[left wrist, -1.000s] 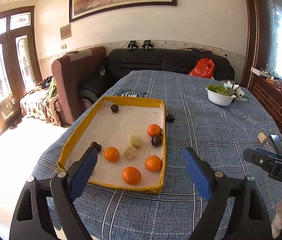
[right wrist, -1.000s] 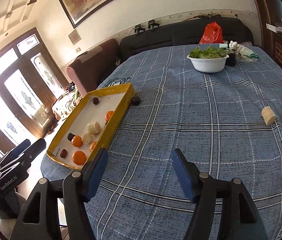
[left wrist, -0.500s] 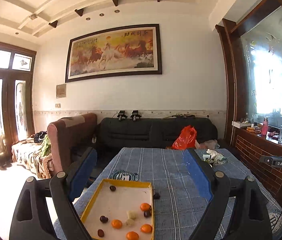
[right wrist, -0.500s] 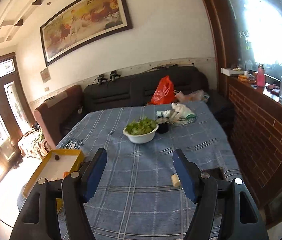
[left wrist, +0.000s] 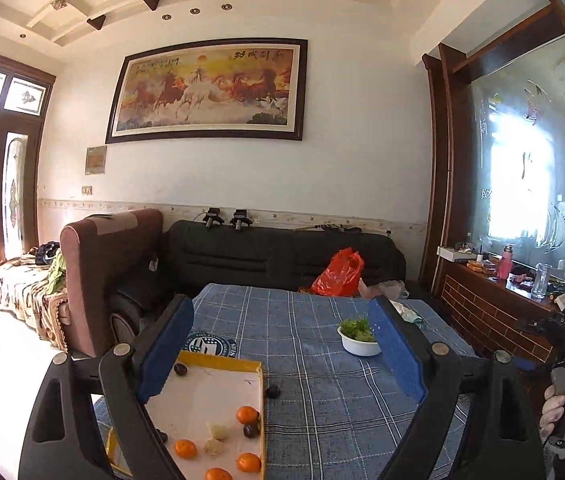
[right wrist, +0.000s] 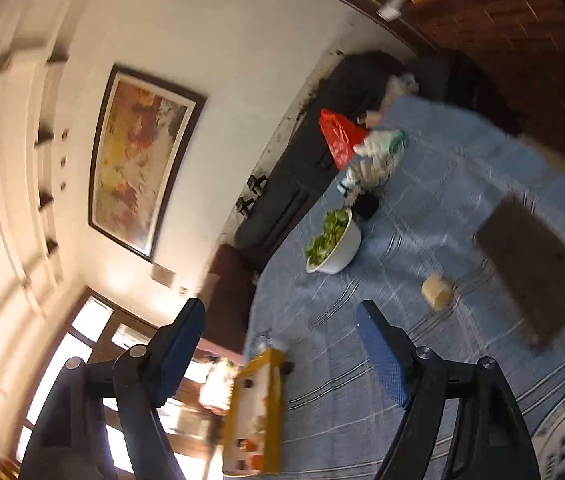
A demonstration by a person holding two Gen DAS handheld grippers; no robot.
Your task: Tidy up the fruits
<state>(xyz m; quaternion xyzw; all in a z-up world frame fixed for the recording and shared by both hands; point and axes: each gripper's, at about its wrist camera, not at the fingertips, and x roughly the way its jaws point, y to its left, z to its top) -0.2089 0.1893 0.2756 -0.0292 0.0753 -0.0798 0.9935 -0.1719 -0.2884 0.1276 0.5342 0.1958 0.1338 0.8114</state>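
Left gripper (left wrist: 278, 344): jaws wide apart, nothing between, raised level above the table (left wrist: 322, 408); judged a transit pose, not a reach. Right gripper (right wrist: 280, 350): jaws just widened, nothing between, view rolled and blurred. Yellow tray (left wrist: 256, 412) below left claw, holding oranges (left wrist: 247, 415), dark plums (left wrist: 180, 369) and pale pieces. One plum (left wrist: 273, 391) outside, just beside tray wall; likely next to collect. Pale piece (right wrist: 436, 292) well apart, near dark flat object (right wrist: 534, 268). Bowl of greens (left wrist: 358, 338) beyond.

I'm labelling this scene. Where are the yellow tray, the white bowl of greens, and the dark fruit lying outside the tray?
yellow tray (left wrist: 218, 361): left wrist view, far rim.
white bowl (left wrist: 358, 346): left wrist view, outer wall.
dark fruit (left wrist: 272, 391): left wrist view, its middle.
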